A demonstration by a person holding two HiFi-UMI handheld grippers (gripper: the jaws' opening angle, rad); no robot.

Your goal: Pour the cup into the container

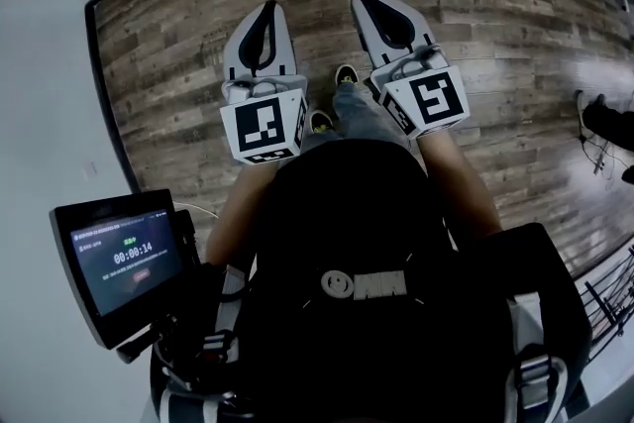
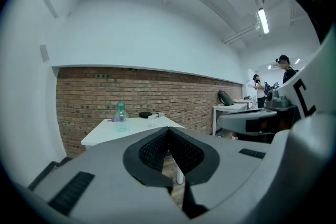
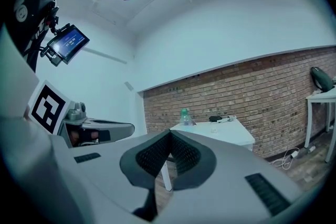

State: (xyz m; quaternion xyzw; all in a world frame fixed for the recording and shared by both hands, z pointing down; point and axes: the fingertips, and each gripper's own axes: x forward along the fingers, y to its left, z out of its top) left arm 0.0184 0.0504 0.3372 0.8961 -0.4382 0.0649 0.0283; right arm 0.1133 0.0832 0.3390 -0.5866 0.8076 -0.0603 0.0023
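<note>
on the far white table (image 2: 102,132) stands a greenish bottle (image 2: 121,117); left tool (image 2: 169,128) and right tool (image 3: 169,131) closed, empty.

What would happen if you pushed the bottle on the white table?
The bottle stands tall and narrow on the table, so a high push would probably tip it. It looks like clear plastic, so likely light and a bit squashy.
</note>
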